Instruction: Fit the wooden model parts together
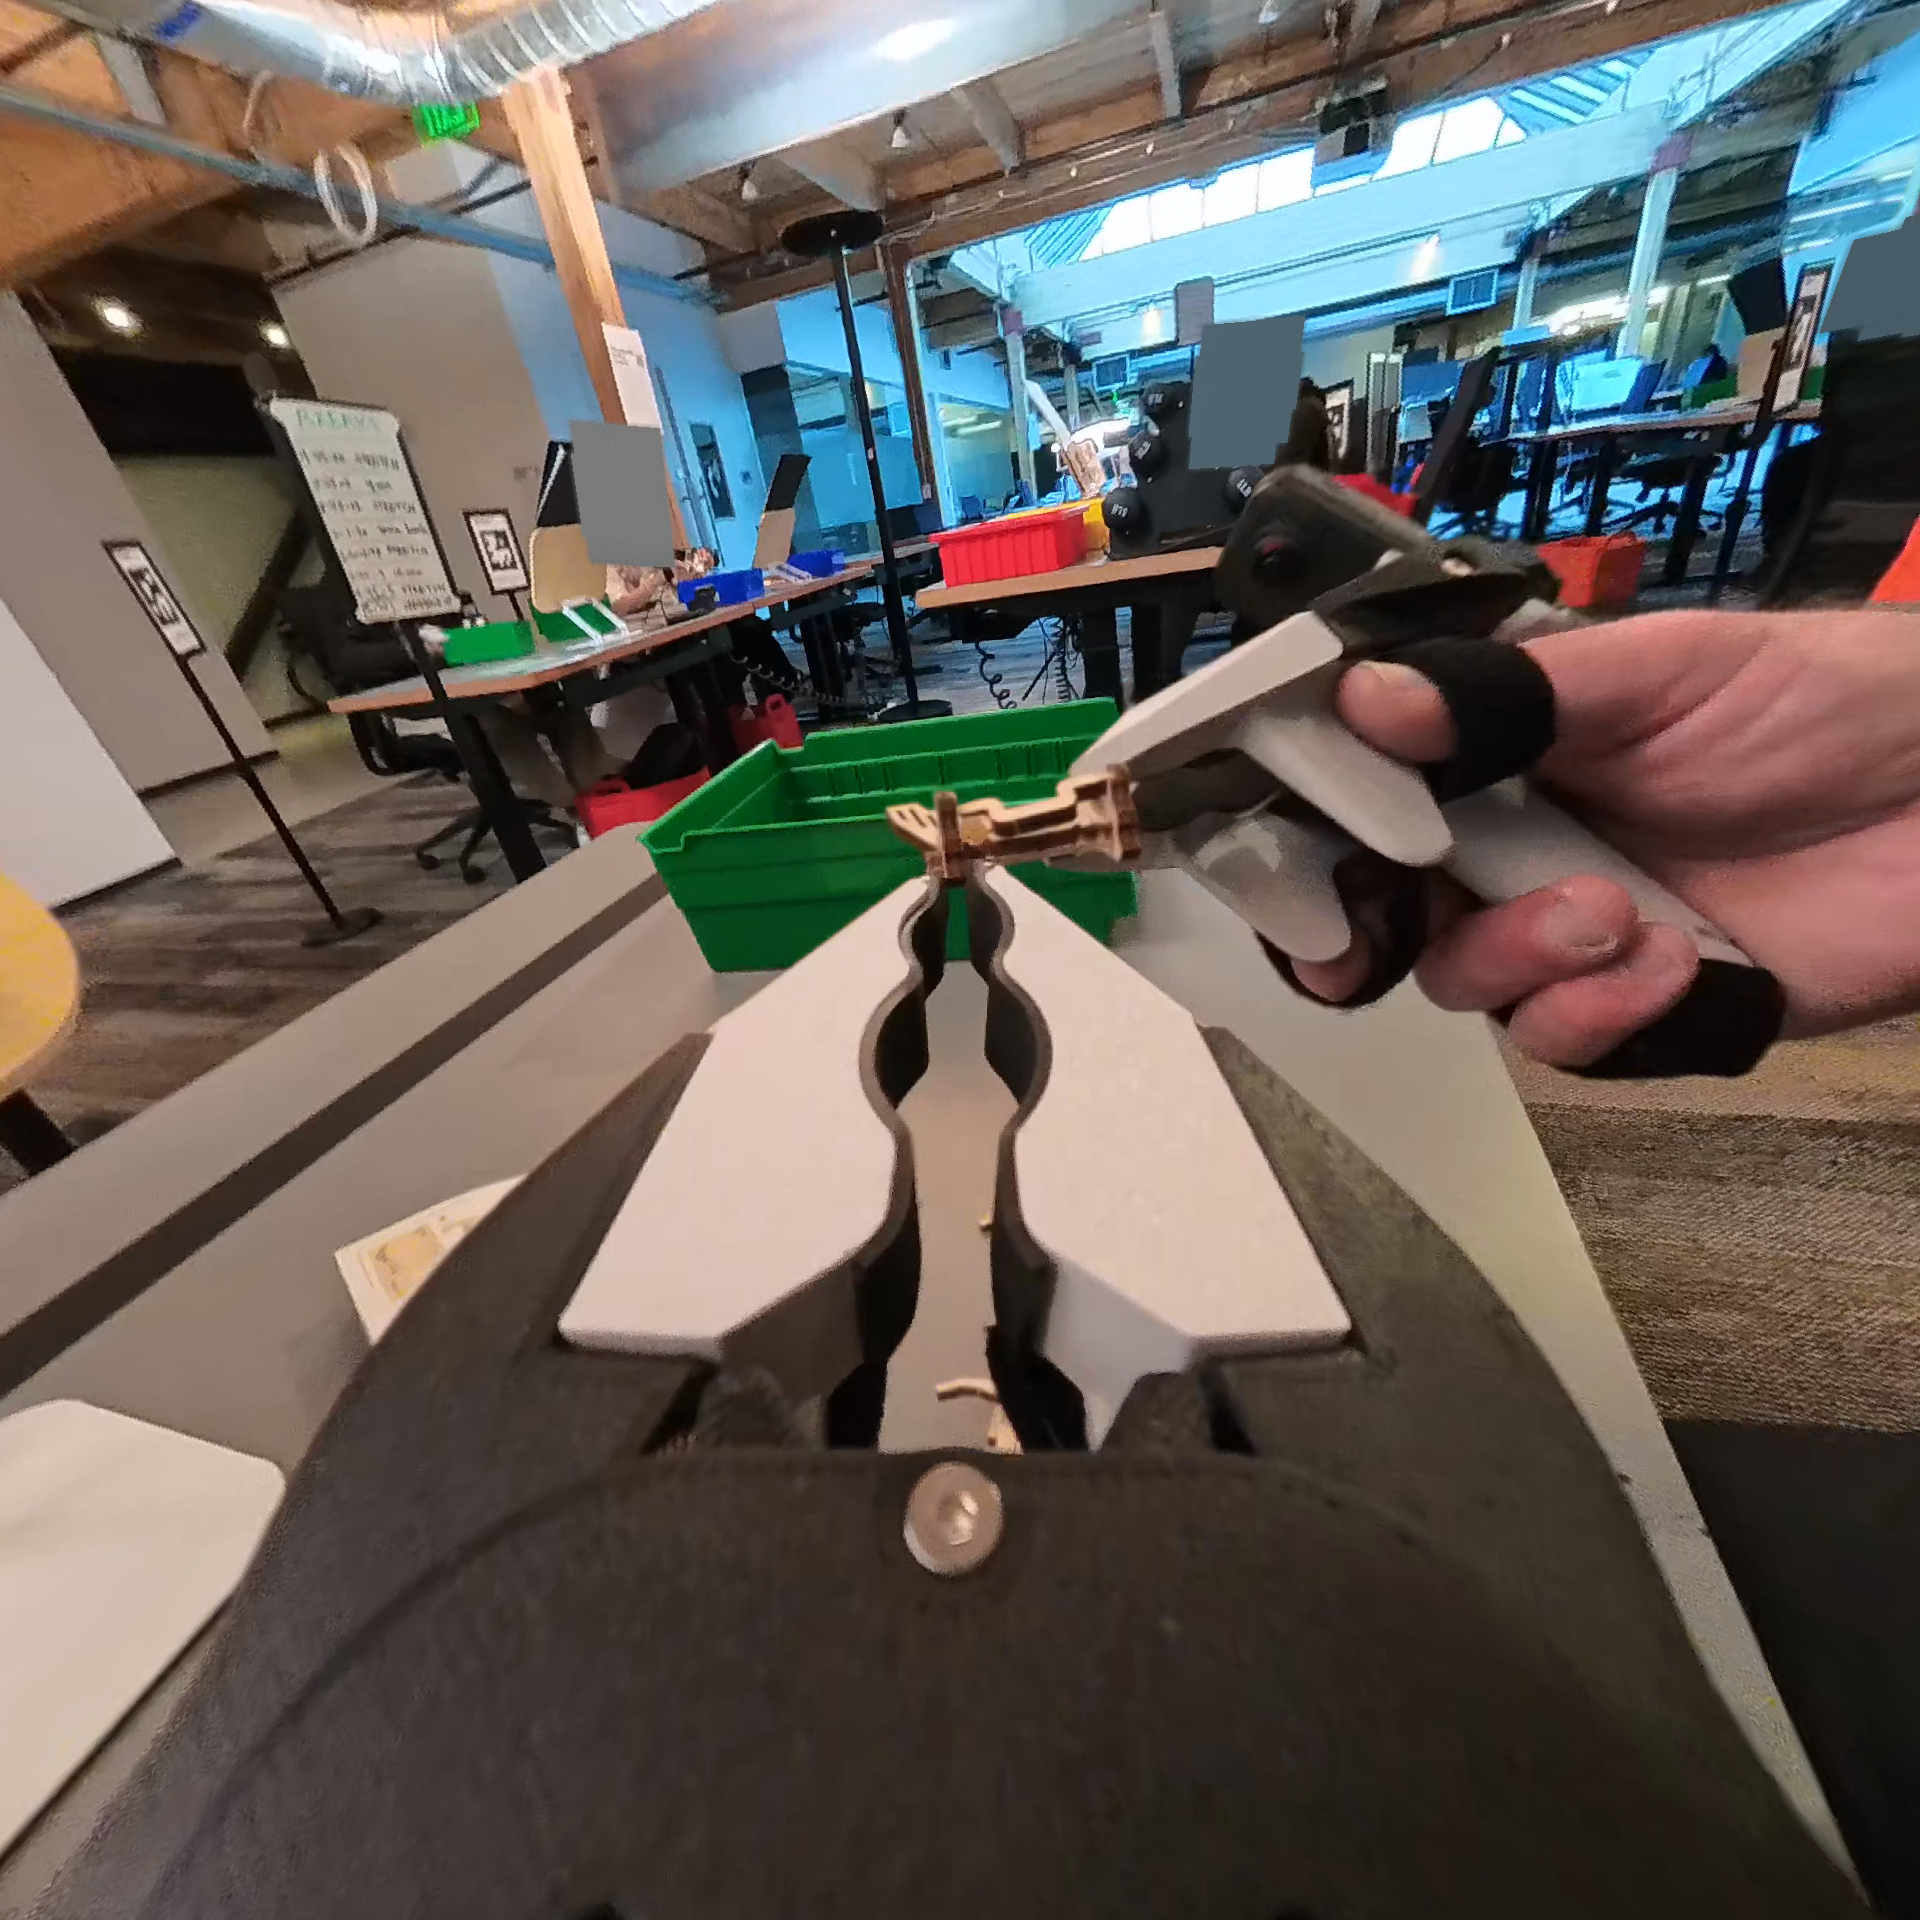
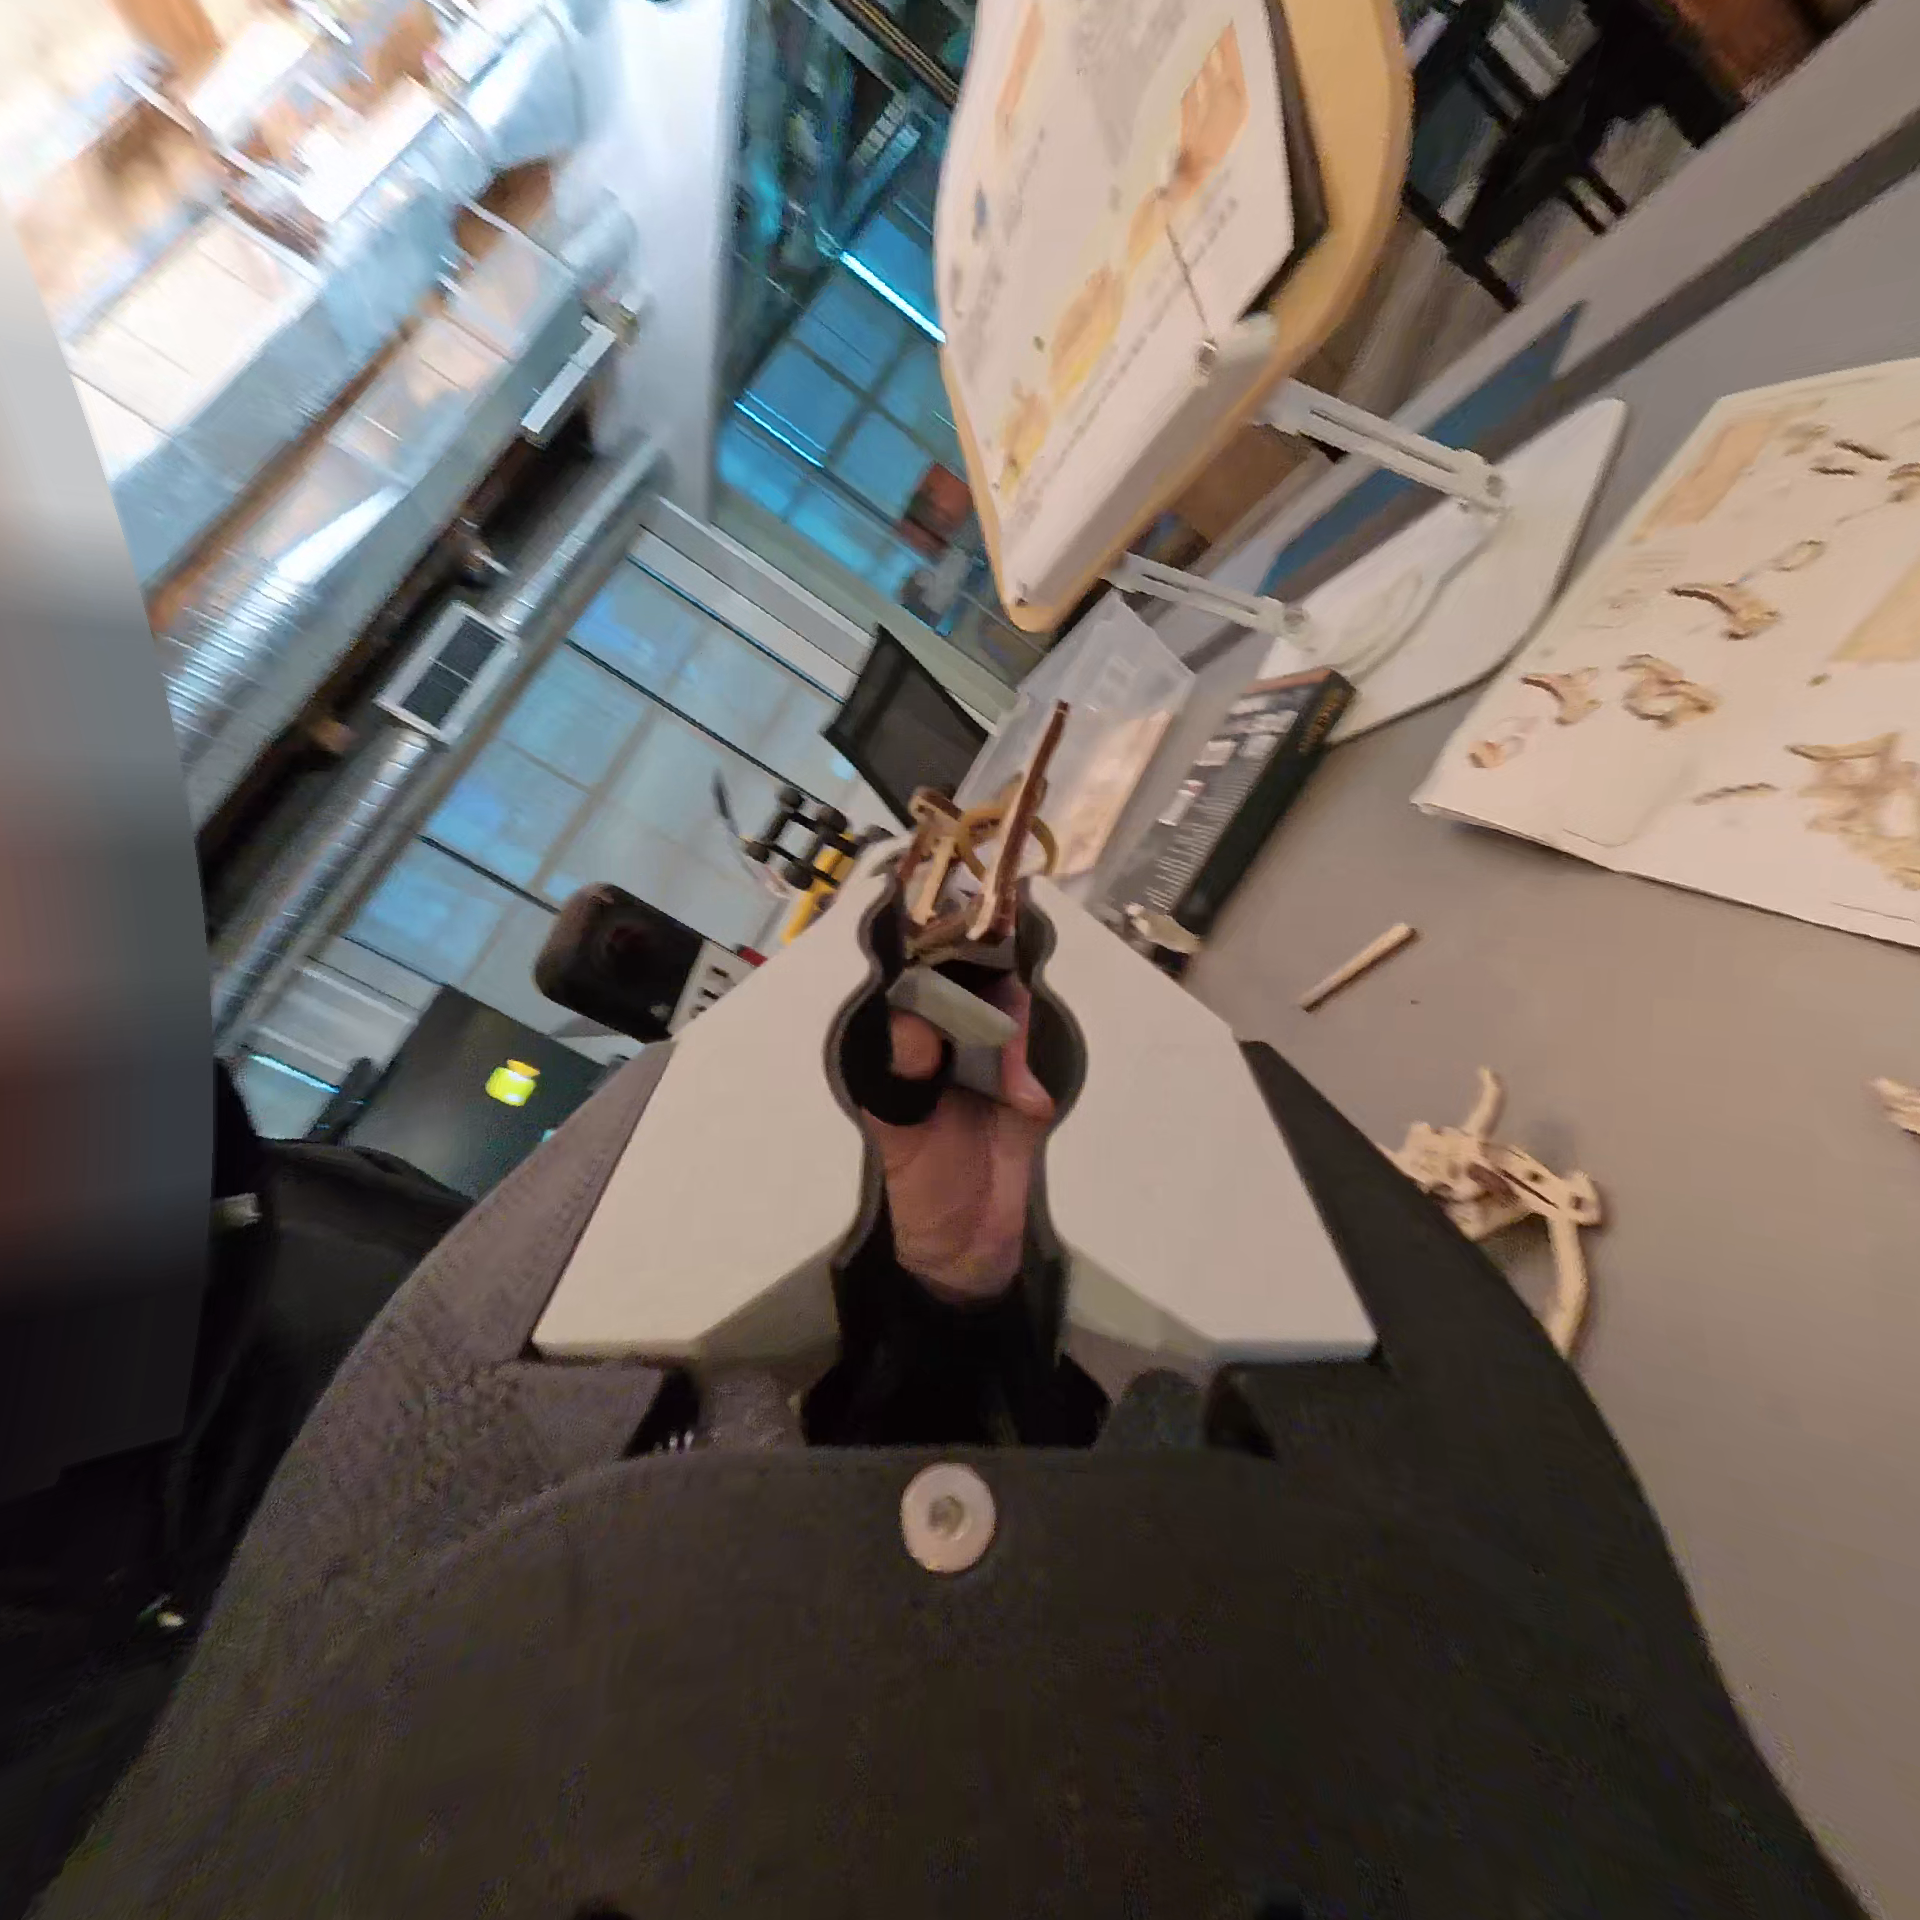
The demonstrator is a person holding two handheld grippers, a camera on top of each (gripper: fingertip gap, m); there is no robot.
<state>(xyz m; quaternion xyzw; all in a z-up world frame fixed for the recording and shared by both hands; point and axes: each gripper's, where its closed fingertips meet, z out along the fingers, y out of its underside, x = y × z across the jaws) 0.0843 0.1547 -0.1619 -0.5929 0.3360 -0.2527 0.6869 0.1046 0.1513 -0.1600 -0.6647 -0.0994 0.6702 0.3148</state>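
A small pale wooden assembly (image 1: 1013, 826) of slotted laser-cut pieces is held in the air above the desk (image 2: 1621, 1049), lying roughly level. Another partly built wooden piece (image 2: 1496, 1205) lies flat on the desk, with a thin wooden stick (image 2: 1356, 967) beyond it.

Open-plan workshop: desks (image 1: 1081, 577), parts bins (image 1: 1013, 545), ducting (image 1: 416, 52).

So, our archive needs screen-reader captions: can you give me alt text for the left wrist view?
The left gripper pinches the end of a small wooden model part, while the right gripper, held in a hand, grips its other end above a grey table. A green bin sits behind.
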